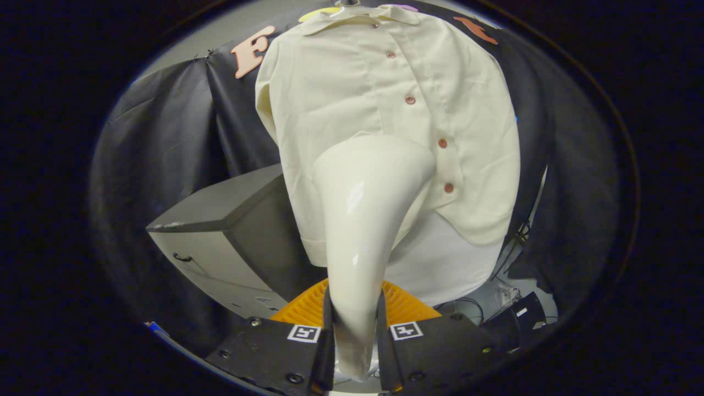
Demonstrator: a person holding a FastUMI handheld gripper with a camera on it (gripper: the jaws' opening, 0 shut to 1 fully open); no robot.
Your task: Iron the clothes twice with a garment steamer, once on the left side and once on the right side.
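Fingers [355,335] clamped on steamer [366,209], head against shirt [341,93] lower front

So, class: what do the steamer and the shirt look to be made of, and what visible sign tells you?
Steamer, clamped in the tool: probably glossy moulded plastic, given its bright reflections. Shirt: matte woven fabric, perhaps cotton, showing soft creases and buttons.

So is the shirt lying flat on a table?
No, the shirt hangs upright in front of the black cloth, beyond the steamer that the gripper holds between its fingers.
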